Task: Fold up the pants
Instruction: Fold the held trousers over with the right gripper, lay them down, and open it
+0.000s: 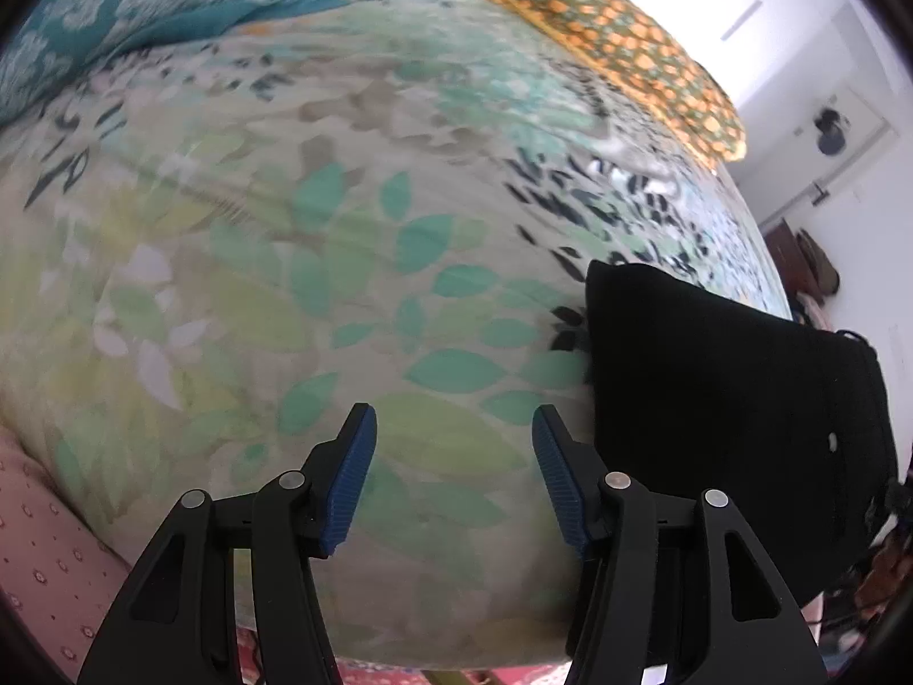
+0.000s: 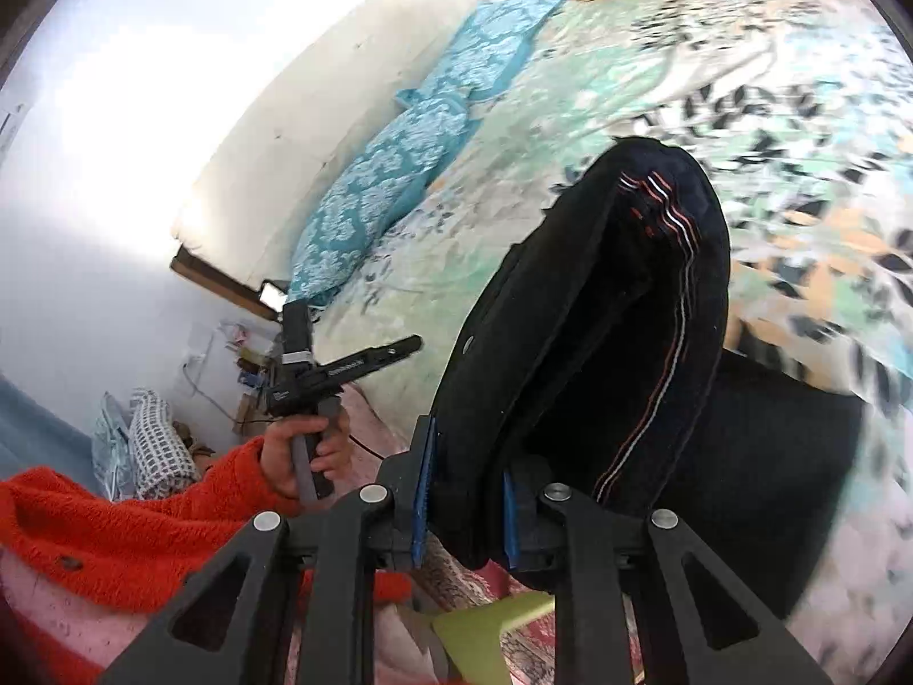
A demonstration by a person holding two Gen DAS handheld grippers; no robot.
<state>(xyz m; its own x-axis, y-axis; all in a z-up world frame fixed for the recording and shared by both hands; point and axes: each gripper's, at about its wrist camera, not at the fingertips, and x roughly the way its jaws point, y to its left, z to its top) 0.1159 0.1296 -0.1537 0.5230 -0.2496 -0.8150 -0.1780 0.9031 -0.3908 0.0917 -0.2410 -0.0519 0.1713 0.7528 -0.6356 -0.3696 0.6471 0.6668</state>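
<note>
Black pants [image 2: 599, 308] are on the bed [image 1: 342, 200], near its edge, partly folded. The right gripper [image 2: 465, 485] is clamped on a thick fold of the pants: both blue pads [image 2: 422, 491] press into the cloth from either side, w/ the fabric bulging up between & above them. That bunch is lifted off the bed and arches up, showing an inner seam w/ white & orange stitching [image 2: 662, 200]. The rest of the pants lies flat on the leaf-print bedspread, to the right & behind the raised part.

The left gripper [image 1: 453, 428] is released, jaws well apart, nothing between them but bedspread. It hangs over the bed just beside the pants, which lie to its right in the left wrist view; the right-side finger sits close to the cloth edge, can't tell if it touches. A small pale button or rivet [image 1: 832, 440] shows on the flat part.

In the right wrist view the person's left hand [image 2: 308, 451] grips the handle of the left gripper, in an orange fuzzy sleeve [image 2: 125, 525]. Teal patterned pillows [image 2: 411, 148] lie along the far side of the bed by the wall, and an orange-green pillow [image 1: 616, 40] sits at the far end. Both views are a bit blurred.
</note>
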